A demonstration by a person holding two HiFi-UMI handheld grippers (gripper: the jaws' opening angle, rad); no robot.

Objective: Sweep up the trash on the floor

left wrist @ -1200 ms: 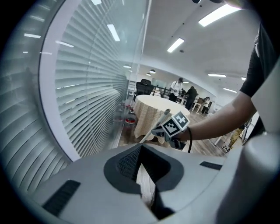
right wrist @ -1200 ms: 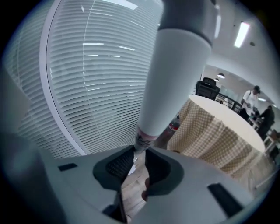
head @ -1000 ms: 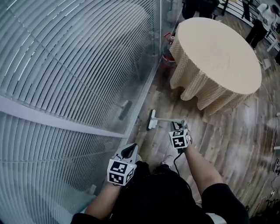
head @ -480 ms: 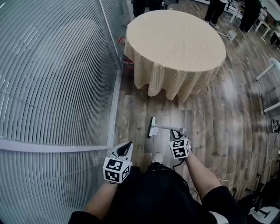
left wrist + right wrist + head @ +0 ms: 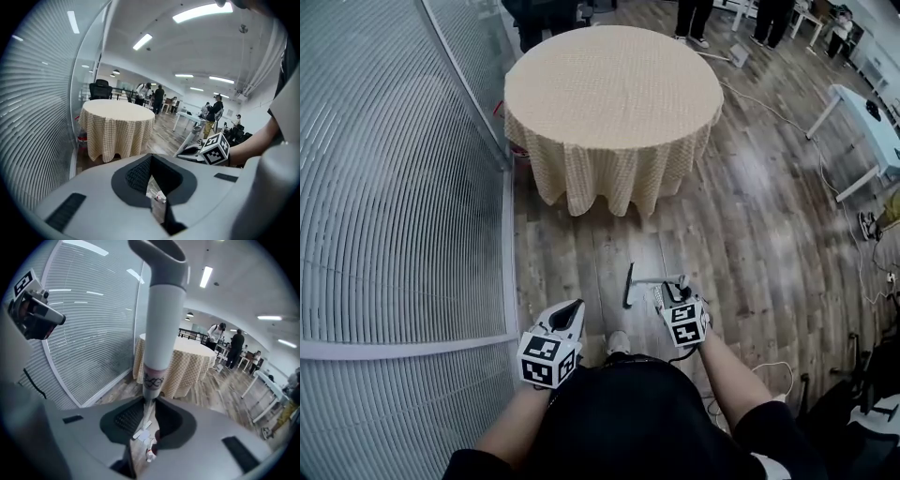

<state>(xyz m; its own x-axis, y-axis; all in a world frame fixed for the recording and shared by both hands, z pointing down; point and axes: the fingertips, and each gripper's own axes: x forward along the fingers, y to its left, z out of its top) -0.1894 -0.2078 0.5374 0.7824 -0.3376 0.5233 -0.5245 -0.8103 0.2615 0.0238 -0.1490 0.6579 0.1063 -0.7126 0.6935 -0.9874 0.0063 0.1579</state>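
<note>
- Since 1 s ago the head cam has swung right: the round counter [image 5: 609, 89] now sits top-centre; the slatted glass wall [image 5: 384, 187] takes less of the frame; more open floor [image 5: 750, 216] shows to the counter's right.
- The broom [image 5: 628, 284] head has come off the wall base; it now lies on bare boards on the near side of the counter, well apart from the cloth hem; reads as a turn away from the wall to start a pass, sweeping prob. not yet under way.
- Right tool [image 5: 677, 292] is clamped on the broom shaft as before; left tool [image 5: 567, 314] stays low by the body, near side of the counter, jaws narrow, nothing gripped.
- Head view only: where the broom head lies vs. the counter; no clear trash pile seen there.
- Right gripper view only: jaws closed round the thin shaft under the thick white handle w/ grey grip; thru the gap a small white-and-red scrap [image 5: 149, 453] on the floor by the broom head, maybe trash, can't tell.
- Left gripper view only: pads nearly together, empty; ppl stand beyond the counter.
</note>
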